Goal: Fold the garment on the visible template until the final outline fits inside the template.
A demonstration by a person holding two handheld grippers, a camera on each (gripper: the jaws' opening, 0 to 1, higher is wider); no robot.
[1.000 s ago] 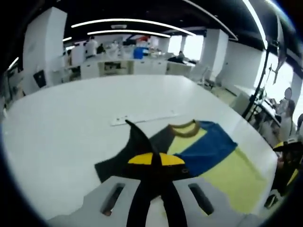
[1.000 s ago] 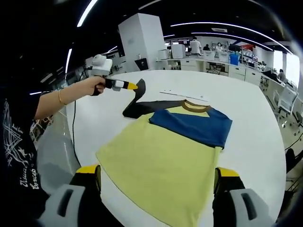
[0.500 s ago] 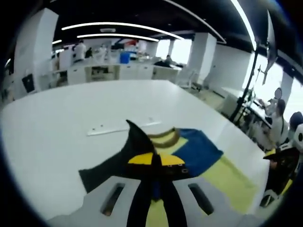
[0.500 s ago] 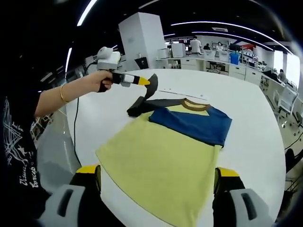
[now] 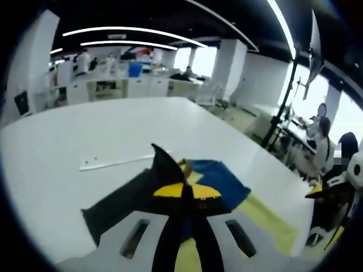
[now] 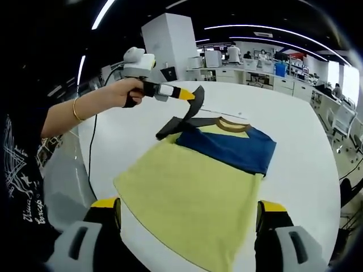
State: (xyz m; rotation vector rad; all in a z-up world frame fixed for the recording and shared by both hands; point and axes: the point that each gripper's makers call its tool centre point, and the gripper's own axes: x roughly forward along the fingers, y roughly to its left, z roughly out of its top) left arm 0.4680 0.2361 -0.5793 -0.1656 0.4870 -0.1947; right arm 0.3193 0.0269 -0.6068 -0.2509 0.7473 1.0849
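Jaws of left gripper [image 6: 190, 94] pinching dark sleeve [image 6: 180, 118], right gripper [image 6: 190, 218] jaws apart

1. Bare white table [image 6: 306, 136] lies open at the right of the right gripper view.
2. At upper left, the left gripper [image 6: 190, 95] holds the dark sleeve [image 6: 184, 116] raised, blocking that side.
3. A pale strip [image 5: 116, 162] lies beyond.

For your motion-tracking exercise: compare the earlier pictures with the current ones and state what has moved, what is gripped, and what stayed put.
The left gripper, shut on the dark sleeve, has carried it up and inward, over the shirt's collar. The sleeve's patch on the table has shrunk as it lifts. The right gripper stays open near the hem, and the shirt's body, blue panel and hem lie as before.
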